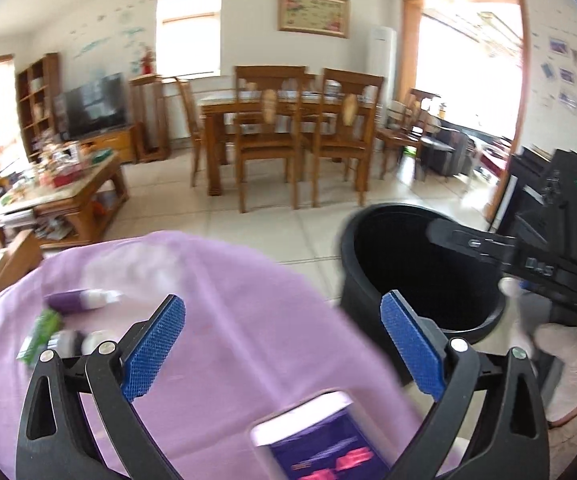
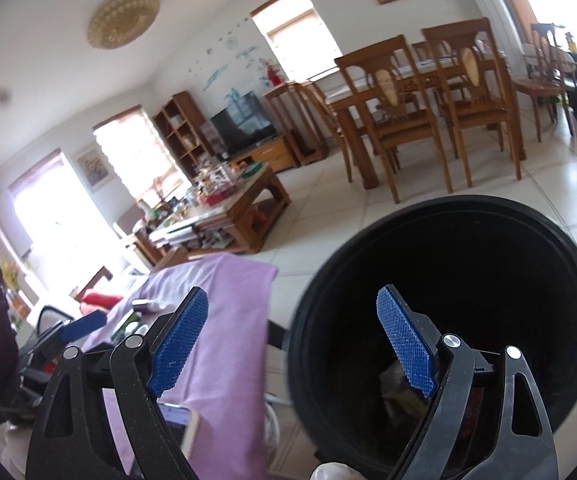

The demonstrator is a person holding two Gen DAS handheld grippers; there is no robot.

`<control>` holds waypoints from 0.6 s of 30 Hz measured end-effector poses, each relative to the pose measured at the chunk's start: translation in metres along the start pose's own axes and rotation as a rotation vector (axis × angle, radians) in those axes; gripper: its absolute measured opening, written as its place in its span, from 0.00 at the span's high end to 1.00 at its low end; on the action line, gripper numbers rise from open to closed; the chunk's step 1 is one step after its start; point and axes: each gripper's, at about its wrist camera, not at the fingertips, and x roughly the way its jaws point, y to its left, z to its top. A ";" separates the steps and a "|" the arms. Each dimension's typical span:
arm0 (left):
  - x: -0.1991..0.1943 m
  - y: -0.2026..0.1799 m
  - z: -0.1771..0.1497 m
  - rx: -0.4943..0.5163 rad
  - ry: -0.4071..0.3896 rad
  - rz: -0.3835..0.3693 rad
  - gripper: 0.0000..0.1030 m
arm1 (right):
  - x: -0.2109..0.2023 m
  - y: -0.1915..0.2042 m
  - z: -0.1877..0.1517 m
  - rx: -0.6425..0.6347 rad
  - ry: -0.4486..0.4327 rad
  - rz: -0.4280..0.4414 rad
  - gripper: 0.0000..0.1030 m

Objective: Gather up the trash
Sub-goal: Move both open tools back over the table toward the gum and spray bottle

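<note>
Living and dining room, pale tile floor (image 1: 272, 232). Wooden dining table (image 1: 284, 108) with matching chairs stands far off; cluttered coffee table (image 1: 68, 196) to the left of it.

Close to me: a purple cloth (image 1: 224, 312) spread over a low surface. On its far left part, blurred, lie a small purple-and-white tube (image 1: 82, 300) and a green wrapper (image 1: 40, 334), close together. At the near edge sits a white-edged box with a dark purple face (image 1: 320, 436), directly below my left tool.

My left gripper (image 1: 284, 344) hangs over the cloth, blue pads spread wide, nothing between them. It points toward the gap between the cloth and the black trash bin (image 1: 408, 264), which stands on the floor just beside the cloth's right edge.

My right gripper (image 2: 292, 344) is likewise released, pads far apart and empty. Its right finger overlaps the bin's mouth (image 2: 448, 216); its left finger sits over the purple cloth (image 2: 224, 320). From the left camera, this gripper (image 1: 472, 242) reaches in over the bin's rim. Down inside the bin I make out some pale crumpled scraps (image 2: 400, 392); too dark to tell what they are.
</note>
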 end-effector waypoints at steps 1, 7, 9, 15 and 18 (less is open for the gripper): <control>-0.002 0.013 -0.003 -0.016 -0.002 0.016 0.05 | 0.005 0.011 0.001 -0.017 0.009 0.005 0.17; -0.013 0.114 -0.018 -0.185 -0.006 0.075 0.05 | 0.042 0.077 0.002 -0.124 0.066 0.053 0.17; -0.013 0.148 -0.024 -0.239 0.011 0.114 0.05 | 0.055 0.099 0.002 -0.155 0.083 0.068 0.17; -0.003 0.206 -0.041 -0.266 0.094 0.188 0.09 | 0.095 0.154 -0.003 -0.245 0.162 0.118 0.17; 0.008 0.223 -0.048 -0.220 0.168 0.227 0.22 | 0.111 0.178 -0.007 -0.299 0.197 0.139 0.17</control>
